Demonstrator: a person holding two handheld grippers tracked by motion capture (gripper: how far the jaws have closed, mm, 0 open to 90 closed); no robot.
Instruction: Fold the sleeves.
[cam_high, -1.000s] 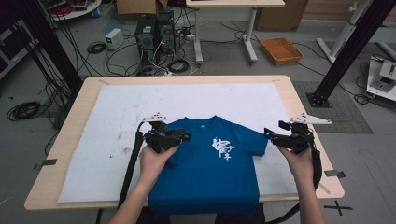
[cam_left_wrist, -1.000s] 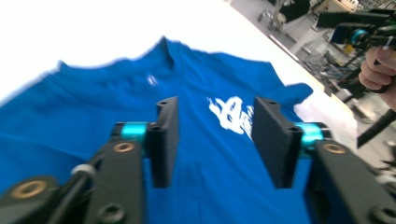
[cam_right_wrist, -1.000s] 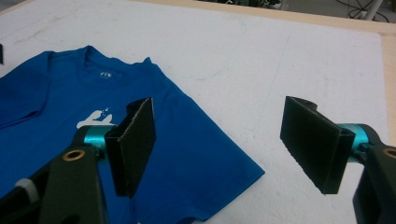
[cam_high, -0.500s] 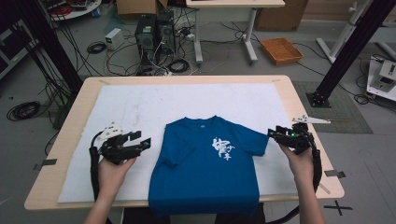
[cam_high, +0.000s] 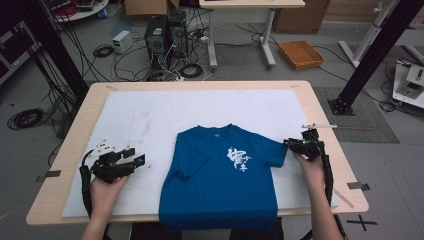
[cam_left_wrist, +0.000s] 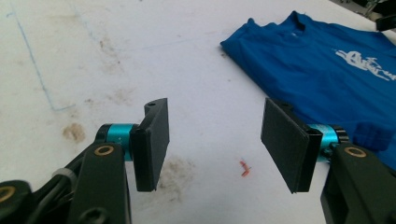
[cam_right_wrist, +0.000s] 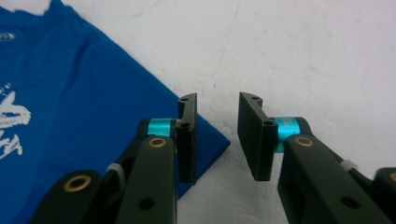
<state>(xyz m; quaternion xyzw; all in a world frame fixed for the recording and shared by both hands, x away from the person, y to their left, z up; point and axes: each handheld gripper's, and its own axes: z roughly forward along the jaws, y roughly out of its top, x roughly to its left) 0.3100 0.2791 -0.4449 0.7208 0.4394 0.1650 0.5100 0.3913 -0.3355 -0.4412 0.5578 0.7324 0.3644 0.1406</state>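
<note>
High view: the left gripper (cam_high: 131, 161) rests low on the white mat (cam_high: 150, 115) at 9 o'clock of the blue T-shirt (cam_high: 225, 180), well apart. The right gripper (cam_high: 294, 144) sits at the sleeve tip, 3 o'clock.

Left gripper view: jaws released, empty.

Right gripper view: jaws have just been closing, with a gap between them; 1 pad (cam_right_wrist: 187, 135) overlaps the sleeve corner.

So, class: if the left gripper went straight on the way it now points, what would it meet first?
The left gripper stands open over the white mat, aimed low toward the blue T-shirt. Going straight on, it would probably touch bare mat first, near the small red speck, before the shirt's folded sleeve; depth is hard to judge.
</note>
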